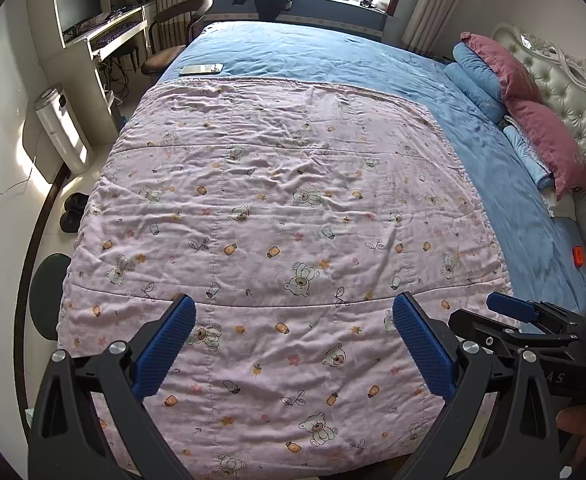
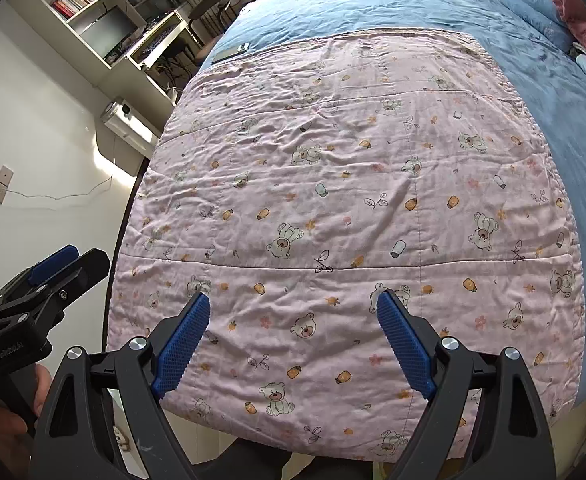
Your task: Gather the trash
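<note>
A pink quilt with a bear print [image 1: 277,220] [image 2: 345,200] covers the near part of a bed with a blue cover [image 1: 313,56] [image 2: 373,4]. No trash shows on it. My left gripper [image 1: 293,308] is open and empty above the quilt's near edge. My right gripper [image 2: 293,300] is open and empty above the same edge. Each gripper shows from the side in the other's view, the right one [image 1: 509,308] at lower right, the left one [image 2: 57,264] at lower left.
A flat silver device [image 1: 201,69] [image 2: 232,53] lies on the blue cover at the far left. Pink and blue pillows [image 1: 533,128] lean on a tufted headboard [image 1: 573,92]. A desk with a monitor [image 1: 81,4], a chair [image 1: 173,40], a white appliance [image 1: 63,128] and slippers [image 1: 73,212] stand left.
</note>
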`<state>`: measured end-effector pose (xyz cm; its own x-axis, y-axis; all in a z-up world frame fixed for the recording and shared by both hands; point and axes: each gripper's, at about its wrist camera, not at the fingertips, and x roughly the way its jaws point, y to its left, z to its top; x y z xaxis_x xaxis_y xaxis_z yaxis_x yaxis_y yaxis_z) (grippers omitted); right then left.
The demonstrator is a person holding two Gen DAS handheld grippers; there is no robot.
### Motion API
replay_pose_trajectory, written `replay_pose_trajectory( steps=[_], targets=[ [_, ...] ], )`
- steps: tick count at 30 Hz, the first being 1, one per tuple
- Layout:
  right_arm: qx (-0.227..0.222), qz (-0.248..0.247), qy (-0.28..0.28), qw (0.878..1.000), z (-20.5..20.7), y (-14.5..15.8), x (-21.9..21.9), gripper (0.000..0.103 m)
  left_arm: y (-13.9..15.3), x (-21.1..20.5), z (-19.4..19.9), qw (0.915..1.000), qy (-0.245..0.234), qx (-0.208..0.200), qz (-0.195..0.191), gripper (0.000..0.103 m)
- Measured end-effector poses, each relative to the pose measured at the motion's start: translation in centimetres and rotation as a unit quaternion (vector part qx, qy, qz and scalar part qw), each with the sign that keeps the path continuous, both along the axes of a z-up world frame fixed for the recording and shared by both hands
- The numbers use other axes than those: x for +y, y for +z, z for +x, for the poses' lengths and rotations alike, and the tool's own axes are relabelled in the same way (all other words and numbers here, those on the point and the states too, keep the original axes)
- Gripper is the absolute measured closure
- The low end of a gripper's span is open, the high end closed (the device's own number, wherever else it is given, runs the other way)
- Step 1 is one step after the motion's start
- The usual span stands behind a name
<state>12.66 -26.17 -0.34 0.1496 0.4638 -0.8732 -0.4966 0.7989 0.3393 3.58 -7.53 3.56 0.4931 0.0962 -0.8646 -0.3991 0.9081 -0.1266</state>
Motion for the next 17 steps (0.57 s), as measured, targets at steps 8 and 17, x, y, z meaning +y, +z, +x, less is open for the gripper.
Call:
replay_pose_trajectory(
  steps=[8,17],
  targets=[
    [0.005,0.003,-0.002,1.0,-0.1,-0.1,-0.3,0.02,0.0,-0.1,-0.2,1.0,0.0,-0.003,-0.002,0.004],
    [0.005,0.004,-0.002,1.0,0.1,0.0,-0.4,0.02,-0.4,1.0,-0.1,0.9994,0.02,0.008,-0.026,0.004]
  ],
)
